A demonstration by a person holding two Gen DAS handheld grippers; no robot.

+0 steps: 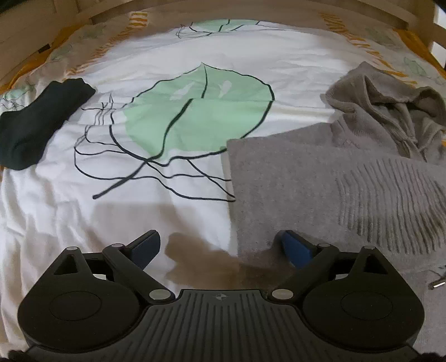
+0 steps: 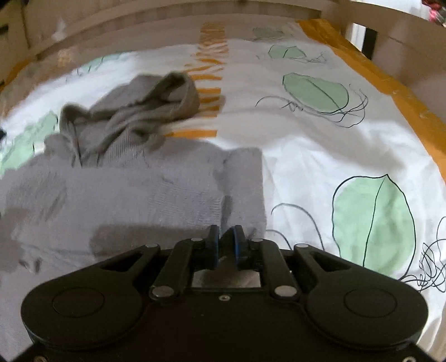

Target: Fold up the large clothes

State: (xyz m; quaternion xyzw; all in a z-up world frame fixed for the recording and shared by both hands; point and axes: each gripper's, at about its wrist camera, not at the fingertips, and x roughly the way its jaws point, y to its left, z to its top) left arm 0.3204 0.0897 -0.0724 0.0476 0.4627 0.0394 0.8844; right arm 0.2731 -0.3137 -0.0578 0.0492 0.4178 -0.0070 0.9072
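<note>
Nearest in the left wrist view, the left gripper (image 1: 220, 247) hangs with its jaws wide apart and nothing between them, straddling the near left edge of the grey hoodie (image 1: 320, 189). The right gripper (image 2: 226, 241) has its jaws nearly together with only a narrow gap. Grey cloth appears to sit in that gap, though blur makes it hard to say whether the pads press on it.

The hoodie lies on the leaf-print duvet (image 1: 156, 69), already folded into a slab. It runs from the near edge away toward the headboard (image 2: 178, 19), with the hood (image 2: 156, 105) bunched loose at the far end. From the left gripper it lies ahead and to the right. From the right gripper it lies ahead and to the left, so both flank its near hem. I judge the next fold goes lengthwise, near hem toward hood.

Farther left, well apart, lies a dark sock (image 1: 36, 125).
</note>
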